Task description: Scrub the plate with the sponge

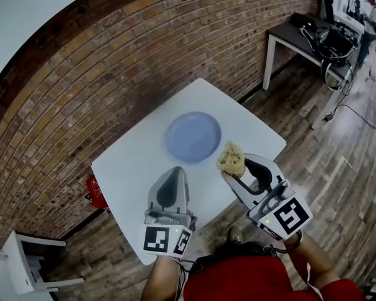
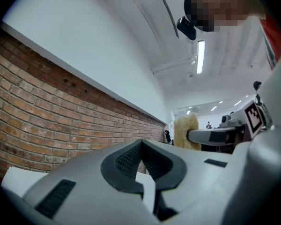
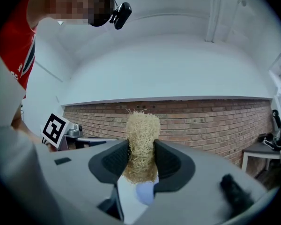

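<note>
Fingers [image 3: 116, 162] of the right gripper [image 3: 141, 159] are clamped on a fibrous loofah sponge [image 3: 141, 137], most of it sticking out past the tips. The left gripper [image 2: 141, 150] is fully shut w/ nothing btwn its jaws. The blue plate [image 1: 193, 137] lies flat mid-table, a bit nearer the far corner. The sponge hangs just off its near-right rim, not on it yet.

Risks: the plate is unpinned on a slick-looking top, so a hard scrub prob. skates it toward the far edges. The springy sponge may also bend or pull out of the grip.

Surface is a white square table [image 1: 133, 162]. Room: brick wall [image 1: 113, 61], wood floor [image 1: 338, 168], dark desk [image 1: 294, 35] w/ cables far right, white chair [image 1: 19, 262] well off the left corner.
</note>
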`<state>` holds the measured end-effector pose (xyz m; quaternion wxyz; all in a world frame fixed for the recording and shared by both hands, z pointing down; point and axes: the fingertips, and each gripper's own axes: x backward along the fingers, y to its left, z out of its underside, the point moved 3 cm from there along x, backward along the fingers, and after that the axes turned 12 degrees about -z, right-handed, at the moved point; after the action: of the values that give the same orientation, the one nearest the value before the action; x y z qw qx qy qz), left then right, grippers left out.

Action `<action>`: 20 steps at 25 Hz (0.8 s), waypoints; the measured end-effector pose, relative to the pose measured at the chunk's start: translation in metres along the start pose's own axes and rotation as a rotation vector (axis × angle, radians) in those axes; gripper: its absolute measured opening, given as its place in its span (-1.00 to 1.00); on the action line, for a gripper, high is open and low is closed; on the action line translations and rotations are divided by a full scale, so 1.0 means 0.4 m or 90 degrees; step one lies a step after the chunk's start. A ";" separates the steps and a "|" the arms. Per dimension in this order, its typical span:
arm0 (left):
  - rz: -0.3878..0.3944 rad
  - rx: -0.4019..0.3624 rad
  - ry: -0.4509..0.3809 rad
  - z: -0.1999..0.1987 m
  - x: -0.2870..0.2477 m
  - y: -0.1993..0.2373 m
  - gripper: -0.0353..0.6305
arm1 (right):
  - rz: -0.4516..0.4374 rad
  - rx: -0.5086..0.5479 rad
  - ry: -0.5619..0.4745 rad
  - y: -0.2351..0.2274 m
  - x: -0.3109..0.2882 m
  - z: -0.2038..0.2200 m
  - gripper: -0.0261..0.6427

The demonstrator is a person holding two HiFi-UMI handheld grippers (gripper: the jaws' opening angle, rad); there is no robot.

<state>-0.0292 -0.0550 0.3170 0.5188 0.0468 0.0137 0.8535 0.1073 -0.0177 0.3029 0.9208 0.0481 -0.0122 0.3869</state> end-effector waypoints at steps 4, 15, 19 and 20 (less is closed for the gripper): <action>-0.034 0.004 0.013 0.017 -0.068 0.029 -0.86 | -0.024 0.001 0.005 -0.080 -0.047 0.006 -0.44; -0.085 -0.015 0.051 0.061 -0.203 0.144 -0.86 | -0.043 -0.015 0.018 -0.180 -0.200 0.049 -0.44; -0.105 -0.005 0.080 0.094 -0.251 0.209 -0.86 | -0.042 -0.014 0.027 -0.203 -0.268 0.064 -0.44; -0.108 -0.001 0.091 0.106 -0.263 0.226 -0.86 | -0.041 -0.013 0.030 -0.209 -0.286 0.069 -0.44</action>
<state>-0.0571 -0.1909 0.3589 0.5867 -0.0161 0.0538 0.8079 0.0873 -0.1598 0.3169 0.9332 0.0302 0.0069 0.3581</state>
